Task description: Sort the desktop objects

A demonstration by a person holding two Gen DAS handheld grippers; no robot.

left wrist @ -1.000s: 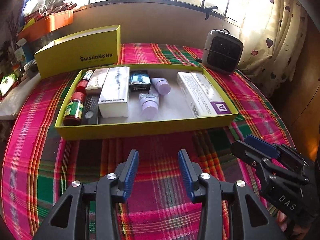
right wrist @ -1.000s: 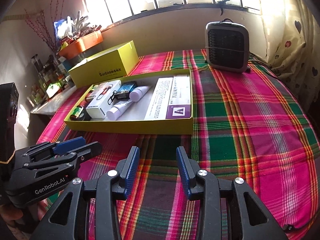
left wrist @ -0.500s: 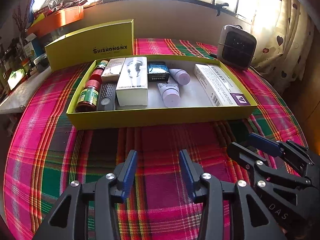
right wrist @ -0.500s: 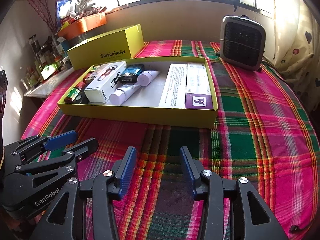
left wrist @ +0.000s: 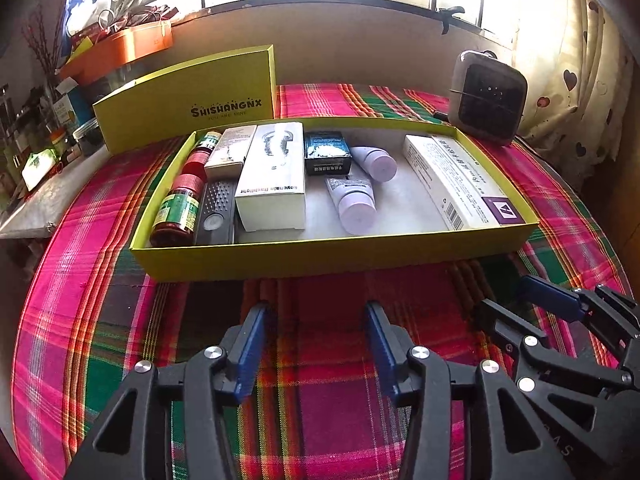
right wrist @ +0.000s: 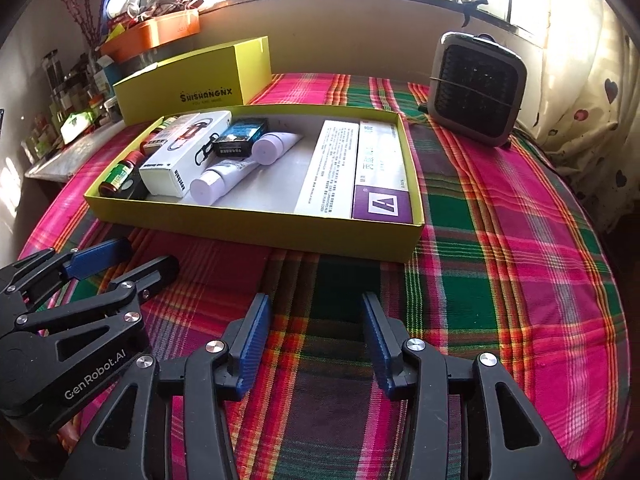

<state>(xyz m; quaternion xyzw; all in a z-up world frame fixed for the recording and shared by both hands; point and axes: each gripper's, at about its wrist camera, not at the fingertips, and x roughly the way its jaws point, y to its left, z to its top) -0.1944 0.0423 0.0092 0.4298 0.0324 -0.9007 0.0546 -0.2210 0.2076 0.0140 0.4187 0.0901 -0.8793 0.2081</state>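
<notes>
yellow tray (left wrist: 328, 256) sits in the middle of the plaid-covered desk (left wrist: 100, 312), already holding what looks like the whole sort: two green-labelled bottles (left wrist: 176, 212) at its left end, a dark remote (left wrist: 216, 212) beside them, a white flashlight box (left wrist: 274, 184), a small dark box (left wrist: 328, 152), two lilac tubes (left wrist: 356, 204) and a long white-and-purple carton (left wrist: 460, 180) along its right wall. the matching yellow lid (left wrist: 192, 100) stands on edge just beyond the tray's far left corner, and a small grey heater (left wrist: 488, 96) sits at the far right. the left gripper (left wrist: 314, 344) and right gripper (right wrist: 314, 340) hover side by side over bare cloth on the near side of the tray, each with its blue-padded fingers spread wide and nothing held between them.

no loose item shows on the cloth, so the sorting appears close to done. if the lid is to go on, it would be best approached with both grippers, one at each end, gripping its thin wall squarely and lowering it level so it does not catch the tray's rim or the taller boxes.
</notes>
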